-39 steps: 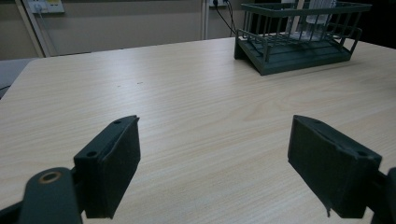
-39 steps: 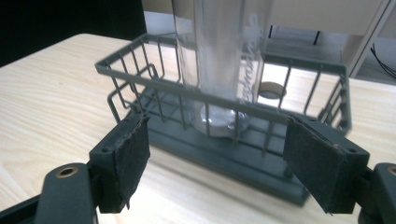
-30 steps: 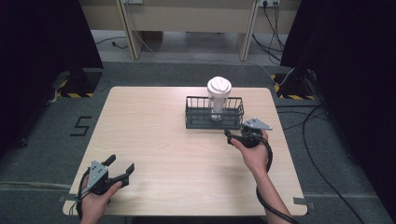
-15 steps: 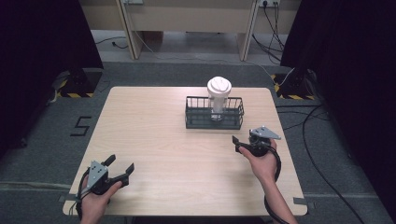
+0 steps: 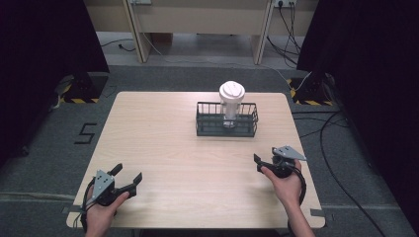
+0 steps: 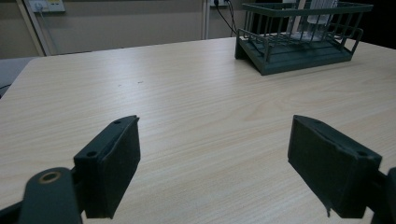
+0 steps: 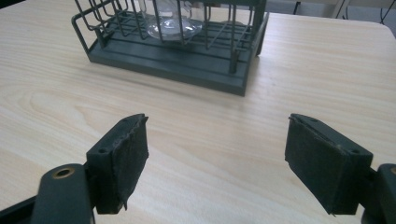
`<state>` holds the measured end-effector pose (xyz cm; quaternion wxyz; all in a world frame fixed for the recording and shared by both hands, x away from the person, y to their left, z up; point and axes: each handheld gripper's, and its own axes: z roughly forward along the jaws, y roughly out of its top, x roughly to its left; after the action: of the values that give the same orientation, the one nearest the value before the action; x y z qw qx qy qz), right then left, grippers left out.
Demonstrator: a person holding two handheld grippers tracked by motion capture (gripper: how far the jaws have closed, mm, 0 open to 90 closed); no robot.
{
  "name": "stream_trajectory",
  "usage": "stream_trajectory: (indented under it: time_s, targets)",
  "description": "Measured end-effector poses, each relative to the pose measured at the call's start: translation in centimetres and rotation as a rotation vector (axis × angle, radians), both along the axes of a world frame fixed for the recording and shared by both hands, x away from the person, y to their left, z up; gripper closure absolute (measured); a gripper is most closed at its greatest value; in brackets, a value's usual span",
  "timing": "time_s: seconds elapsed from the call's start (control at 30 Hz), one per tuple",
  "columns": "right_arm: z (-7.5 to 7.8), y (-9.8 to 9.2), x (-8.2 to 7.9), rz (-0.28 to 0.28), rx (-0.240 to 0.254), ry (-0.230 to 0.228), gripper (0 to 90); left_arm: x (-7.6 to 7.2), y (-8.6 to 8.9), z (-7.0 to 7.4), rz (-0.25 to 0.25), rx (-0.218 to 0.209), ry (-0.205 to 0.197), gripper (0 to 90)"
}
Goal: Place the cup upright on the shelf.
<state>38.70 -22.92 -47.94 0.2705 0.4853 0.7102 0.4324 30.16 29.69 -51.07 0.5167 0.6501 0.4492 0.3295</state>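
A dark green wire basket [image 5: 212, 129] stands on the far middle of the wooden table [image 5: 168, 133]. Upright inside it is a clear cup with a white lid [image 5: 231, 93]. My right gripper [image 5: 264, 158] is held open over the table's near right, well short of the basket, with nothing between its jaws. In the right gripper view, the basket [image 7: 187, 65] and the cup's clear base [image 7: 170, 21] lie ahead of the open right gripper [image 7: 217, 161]. My left gripper [image 5: 128, 173] rests open at the near left corner; the left gripper view shows the basket [image 6: 299, 51] far off.
Around the table is grey carpet, with cables [image 5: 331, 143] trailing along the right side. Desk legs [image 5: 136, 29] and wall sockets stand beyond the far edge. Bare wood lies between both grippers and the basket.
My right gripper has drawn back from the basket's right end toward the near right edge of the table. The left gripper has stayed in place.
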Motion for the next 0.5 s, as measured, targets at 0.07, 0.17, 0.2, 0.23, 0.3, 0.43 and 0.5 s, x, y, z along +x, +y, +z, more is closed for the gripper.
stream_trajectory:
  time_s: [0.07,0.17,0.2,0.23,0.3,0.43,0.5]
  targets:
    - [-0.2,-0.4,-0.4,-0.005,0.001,0.000,22.2,0.0,0.0,0.0,0.000,0.001,-0.001,16.5]
    - [-0.5,-0.9,-1.0,-0.011,0.003,0.001,22.2,0.0,0.0,0.0,0.001,0.001,0.000,16.5]
    - [-0.7,-1.1,-1.2,-0.016,0.003,0.001,22.2,0.0,0.0,0.0,0.002,0.001,0.000,16.5]
    - [-0.8,-1.3,-1.4,-0.019,0.006,0.003,22.2,0.0,0.0,0.0,0.002,0.001,0.000,16.5]
    - [-1.1,-1.7,-1.9,-0.028,0.007,0.004,22.3,0.0,0.0,0.0,0.002,0.001,0.000,16.5]
    - [-1.6,-2.4,-2.6,-0.043,0.012,0.006,22.2,0.0,0.0,0.0,0.001,0.002,0.000,16.6]
    - [-1.8,-2.7,-3.0,-0.051,0.017,0.008,22.2,0.0,0.0,0.0,0.002,0.003,0.000,16.5]
